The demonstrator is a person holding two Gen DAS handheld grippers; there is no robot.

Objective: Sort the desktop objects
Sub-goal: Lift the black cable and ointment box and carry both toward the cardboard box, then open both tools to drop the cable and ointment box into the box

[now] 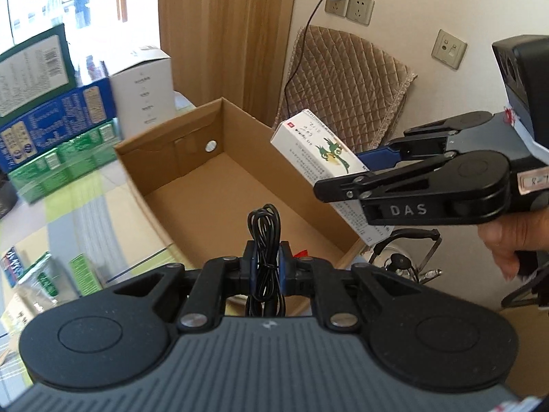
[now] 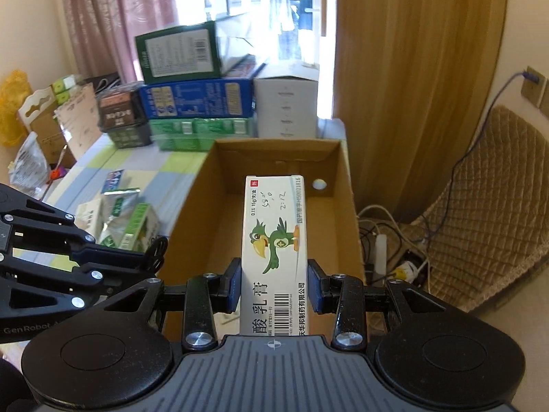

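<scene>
My left gripper [image 1: 264,262] is shut on a coiled black cable [image 1: 264,240], held above the near rim of an open cardboard box [image 1: 219,185]. My right gripper [image 2: 273,286] is shut on a white medicine carton with a green bird [image 2: 274,237], its long side pointing forward over the same cardboard box [image 2: 329,168]. In the left wrist view that medicine carton [image 1: 317,146] hangs above the box's right wall, gripped by the right gripper [image 1: 363,168]. The left gripper [image 2: 151,257] shows at the left of the right wrist view, the cable [image 2: 158,245] in its tips.
Stacked green, blue and white cartons [image 2: 202,103] stand behind the box. Several small packets [image 2: 127,219] lie on the checked tablecloth left of it. A quilted chair [image 2: 490,199], wall sockets [image 1: 348,8] and floor cables [image 2: 394,250] are to the right. A hand [image 1: 511,243] holds the right gripper.
</scene>
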